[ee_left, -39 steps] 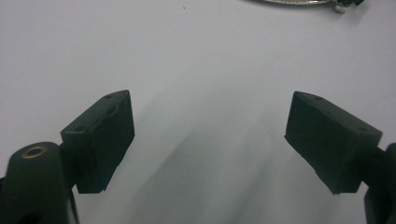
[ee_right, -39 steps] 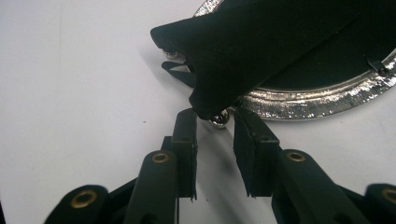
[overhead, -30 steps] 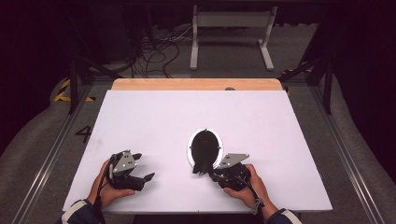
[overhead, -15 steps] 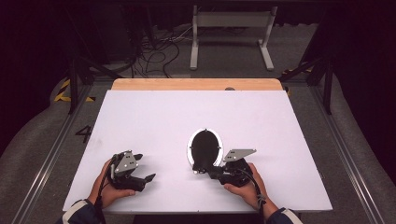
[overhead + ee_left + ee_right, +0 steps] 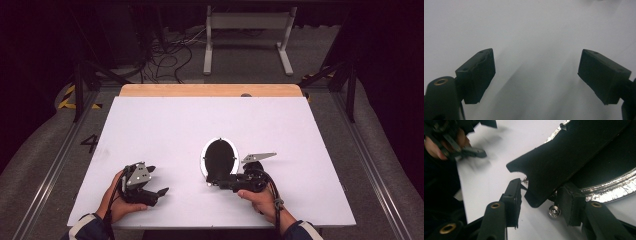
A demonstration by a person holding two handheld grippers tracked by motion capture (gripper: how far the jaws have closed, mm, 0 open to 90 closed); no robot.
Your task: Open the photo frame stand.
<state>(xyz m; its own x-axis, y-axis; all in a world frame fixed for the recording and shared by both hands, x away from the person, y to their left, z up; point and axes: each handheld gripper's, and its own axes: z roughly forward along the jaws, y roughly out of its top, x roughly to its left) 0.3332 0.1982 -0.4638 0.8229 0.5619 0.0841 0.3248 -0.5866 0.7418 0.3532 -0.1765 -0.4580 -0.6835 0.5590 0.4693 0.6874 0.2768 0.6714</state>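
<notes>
A small black frying pan (image 5: pixel 220 156) with a silvery rim (image 5: pixel 610 190) lies on the white table (image 5: pixel 165 130), right of centre near the front. Its black handle (image 5: pixel 564 157) points toward the person. My right gripper (image 5: pixel 220 182) reaches in from the right, and in the right gripper view (image 5: pixel 541 200) its two jaws stand on either side of the handle's end, closed in on it. My left gripper (image 5: pixel 157 181) rests on the table at the front left, held in a hand, open (image 5: pixel 536 72) over bare tabletop with nothing between its pads (image 5: pixel 477 75).
A wooden strip (image 5: pixel 210 90) runs along the table's far edge. Beyond it are a white metal stand (image 5: pixel 247 37) and loose cables (image 5: pixel 170 50) on the floor. The other hand and gripper (image 5: pixel 461 147) show blurred in the right gripper view.
My right gripper has edged left and rolled, its grey plate tilting up, and its jaws now sit at the pan's handle. The left gripper has stayed put.
</notes>
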